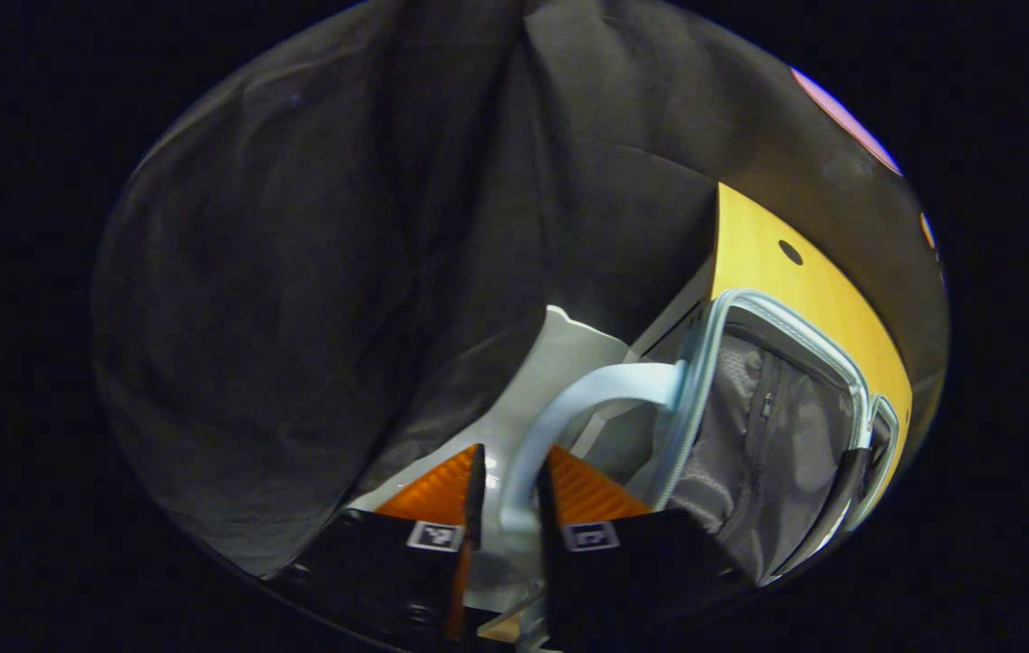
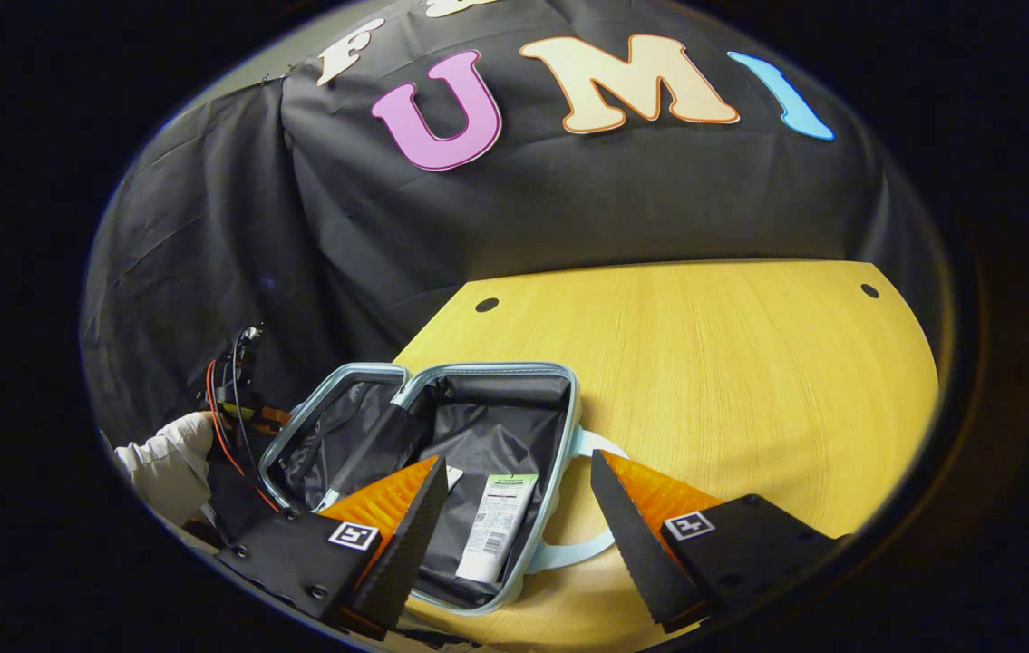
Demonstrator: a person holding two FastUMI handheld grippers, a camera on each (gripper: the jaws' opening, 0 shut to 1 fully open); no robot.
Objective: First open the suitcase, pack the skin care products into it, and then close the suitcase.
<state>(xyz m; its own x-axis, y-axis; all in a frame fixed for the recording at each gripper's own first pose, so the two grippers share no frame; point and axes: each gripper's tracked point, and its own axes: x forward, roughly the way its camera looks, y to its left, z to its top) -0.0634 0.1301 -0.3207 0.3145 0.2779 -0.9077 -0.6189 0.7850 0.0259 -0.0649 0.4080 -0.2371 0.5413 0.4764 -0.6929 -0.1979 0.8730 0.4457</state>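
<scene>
The pale blue suitcase (image 2: 441, 472) is lying open at lower left of the right gripper view on the bench (image 2: 704, 363), a white tube (image 2: 498, 526) inside. The right gripper (image 2: 514, 517) is hovering, fingers apart. The left gripper (image 1: 509, 508) is clamping the suitcase handle (image 1: 568, 399).

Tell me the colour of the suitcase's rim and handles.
Pale blue rim and handles, best in the left gripper view.

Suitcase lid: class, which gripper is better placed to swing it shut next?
Left, probably. The left gripper has the lid's handle between its fingers, while the right gripper hangs open above the tube.
</scene>
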